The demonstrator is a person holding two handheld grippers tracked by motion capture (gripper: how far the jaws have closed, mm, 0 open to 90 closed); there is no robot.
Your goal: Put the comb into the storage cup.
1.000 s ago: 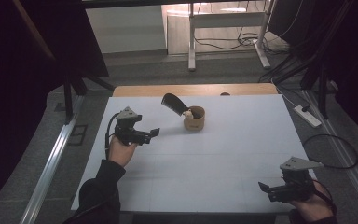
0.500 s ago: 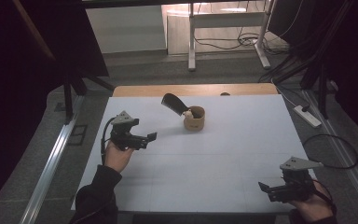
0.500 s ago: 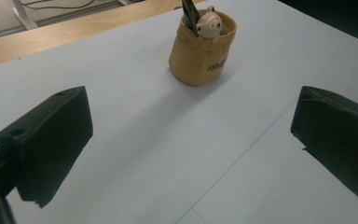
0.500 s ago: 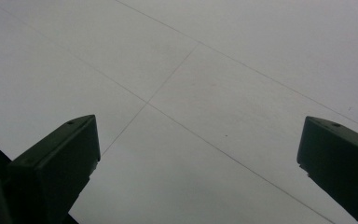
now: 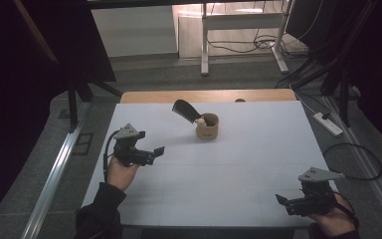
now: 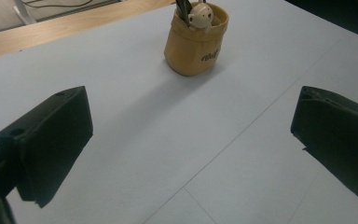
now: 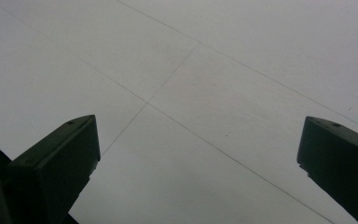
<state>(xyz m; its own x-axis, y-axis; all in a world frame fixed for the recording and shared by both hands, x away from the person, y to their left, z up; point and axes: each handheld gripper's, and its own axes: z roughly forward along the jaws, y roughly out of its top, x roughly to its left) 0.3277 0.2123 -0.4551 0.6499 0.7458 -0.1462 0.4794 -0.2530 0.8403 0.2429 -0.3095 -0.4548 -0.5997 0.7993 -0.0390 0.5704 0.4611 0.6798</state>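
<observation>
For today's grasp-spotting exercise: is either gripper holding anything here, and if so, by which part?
Nothing is held. The left gripper and right gripper both have jaws wide apart over the white table, away from the tan fabric pot.

White table (image 5: 238, 169) with wooden far edge; power strip (image 5: 327, 123) and cables (image 5: 251, 47) on grey floor (image 5: 154, 74)

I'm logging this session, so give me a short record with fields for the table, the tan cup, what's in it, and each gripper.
table: white sheet, wooden edge at the far side
cup: tan holder, upright, far centre
contents: black tool leaning left, small cream figure
left gripper: open, empty, aimed toward the cup, apart from it
right gripper: open, empty, over bare sheet at the near right
</observation>
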